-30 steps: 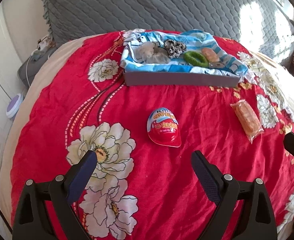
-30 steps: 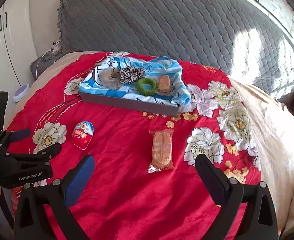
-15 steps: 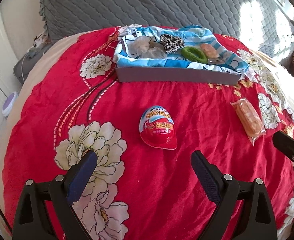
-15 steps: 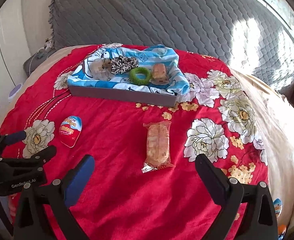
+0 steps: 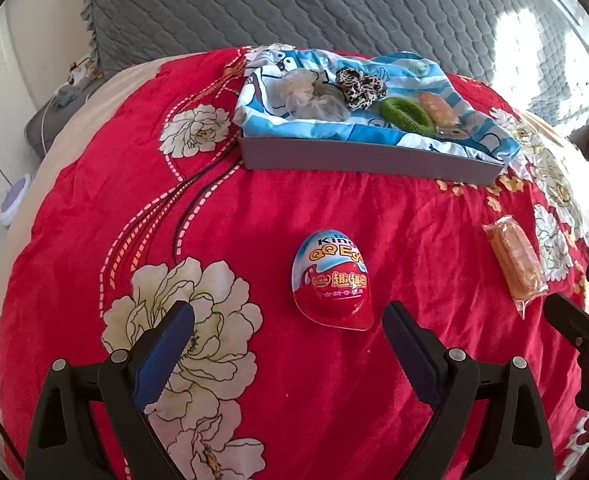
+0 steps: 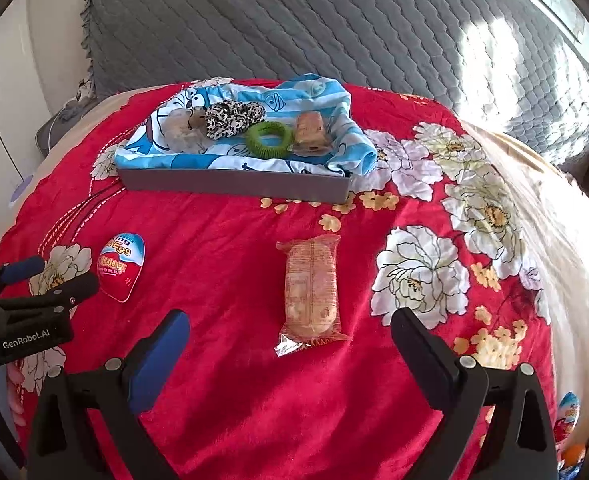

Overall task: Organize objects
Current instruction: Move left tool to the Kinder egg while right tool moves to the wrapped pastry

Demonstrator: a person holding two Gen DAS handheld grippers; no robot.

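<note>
A red and white toy egg (image 5: 331, 280) lies flat on the red flowered bedspread (image 5: 230, 216), just above centre of the lower half of the left wrist view. It sits a little ahead of the left gripper (image 5: 289, 322), closer to that gripper's right finger than to its left, and touches neither. The left gripper's jaws stand wide apart with nothing between them.

In the right wrist view a wrapped snack bar (image 6: 312, 288) lies lengthwise in the middle of the frame, ahead of the right gripper (image 6: 290, 328) and roughly centred between its fingers, apart from both. That gripper is also spread wide and empty. The egg shows at the left of this view, just beside the tips of the left gripper.

Toward the top of both frames stands a shallow grey tray (image 5: 358, 156) lined with a blue cartoon cloth (image 5: 398, 136). On the cloth, from left to right, lie a pale sheer scrunchie (image 5: 310, 94), a leopard-print scrunchie (image 5: 360, 84), a green hair ring (image 5: 404, 114) and another wrapped snack (image 5: 438, 108). Open bedspread separates the tray from the egg and the bar. A grey quilted headboard (image 5: 334, 4) fills the top.

A second toy egg (image 6: 568, 410) lies at the lower right edge of the right wrist view.
</note>
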